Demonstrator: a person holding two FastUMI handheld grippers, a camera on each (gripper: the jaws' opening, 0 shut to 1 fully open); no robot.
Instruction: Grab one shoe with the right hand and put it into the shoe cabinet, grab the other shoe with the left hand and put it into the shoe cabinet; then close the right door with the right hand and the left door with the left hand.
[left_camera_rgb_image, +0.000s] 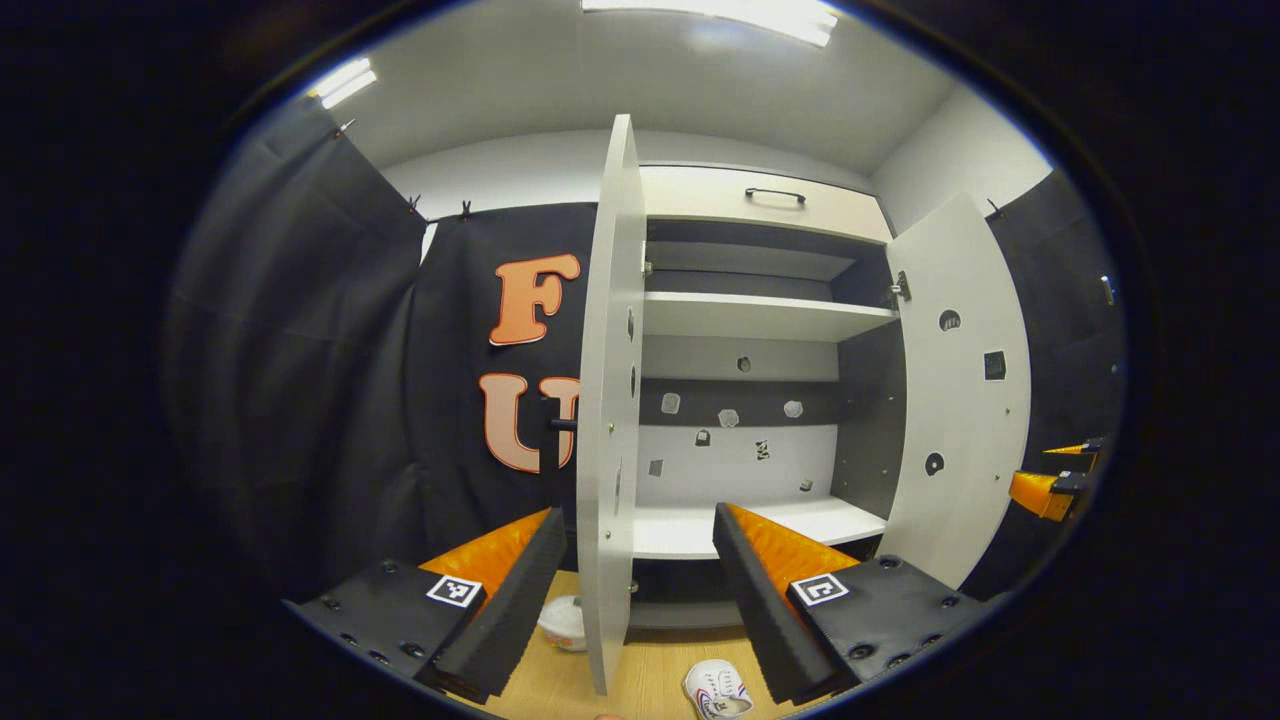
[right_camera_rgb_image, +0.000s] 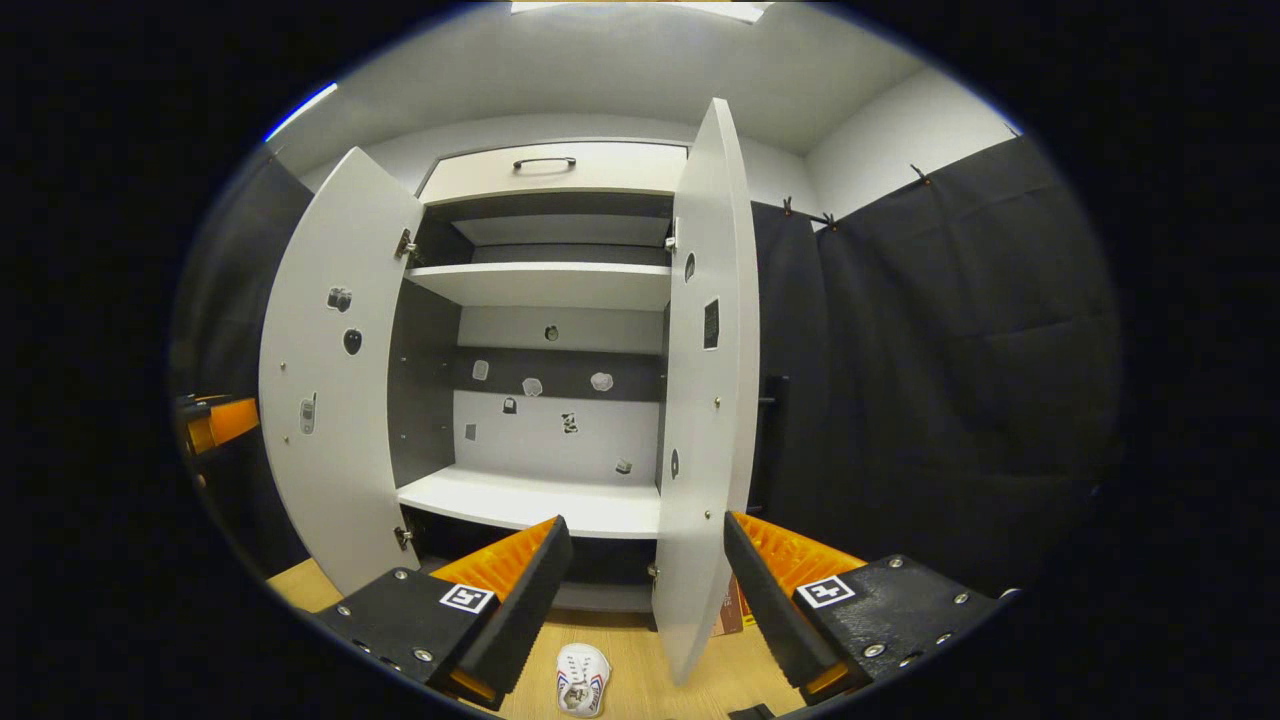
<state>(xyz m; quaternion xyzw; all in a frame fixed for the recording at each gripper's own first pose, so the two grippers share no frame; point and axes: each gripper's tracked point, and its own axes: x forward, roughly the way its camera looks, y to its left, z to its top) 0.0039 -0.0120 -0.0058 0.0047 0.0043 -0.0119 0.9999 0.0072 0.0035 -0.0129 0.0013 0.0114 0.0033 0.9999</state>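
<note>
Both cabinet (left_camera_rgb_image: 760, 318) doors wide open, shelves bare; left gripper (left_camera_rgb_image: 640, 545) and right gripper (right_camera_rgb_image: 645, 550) w/ fingers apart, holding nothing; two white shoes (left_camera_rgb_image: 716, 690) on wood floor (left_camera_rgb_image: 650, 670) at bottom centre, one shoe (right_camera_rgb_image: 582, 679) in right gripper view, markings too small to read.

Pale wooden floor (left_camera_rgb_image: 650, 680) with two white shoes (left_camera_rgb_image: 716, 690), perhaps sneakers (left_camera_rgb_image: 563, 622).
</note>
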